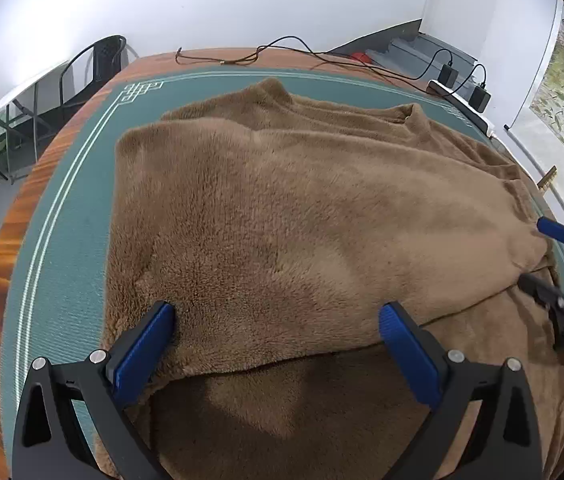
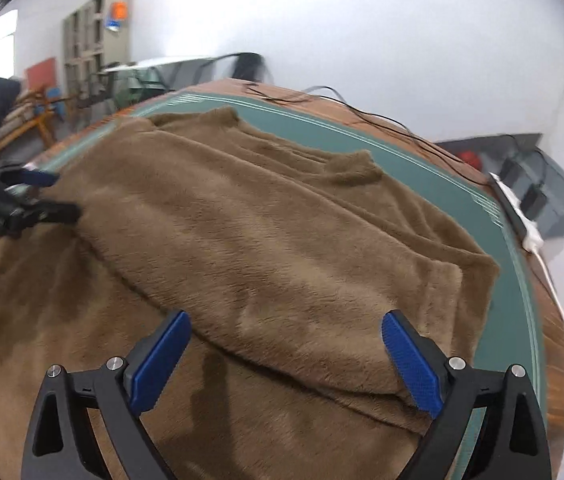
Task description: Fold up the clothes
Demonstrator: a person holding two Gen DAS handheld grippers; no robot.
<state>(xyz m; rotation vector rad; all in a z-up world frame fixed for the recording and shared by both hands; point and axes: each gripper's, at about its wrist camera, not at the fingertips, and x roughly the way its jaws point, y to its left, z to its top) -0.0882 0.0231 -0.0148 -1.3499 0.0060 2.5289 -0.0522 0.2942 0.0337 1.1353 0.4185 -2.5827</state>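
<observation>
Your brown fleece garment point(image 1: 302, 208) lay spread on the green table mat point(image 1: 81, 184), with one layer already turned over toward the far side, so that its folded edge point(image 1: 282, 360) ran across the mat from your left to your right. This edge was the long axis that mattered. Your left gripper point(image 1: 275, 320) stood with its jaws spread wide and nothing between the pads, just above the left end of that edge. Your right gripper point(image 2: 286, 328) was also spread and empty, above the right end, near the garment's square corner point(image 2: 478, 276). So the cloth lay straight ahead and below both grippers, and each one was nearer to its own end. I judge that the next move needed both ends to be taken together, or the fold would go crooked.
</observation>
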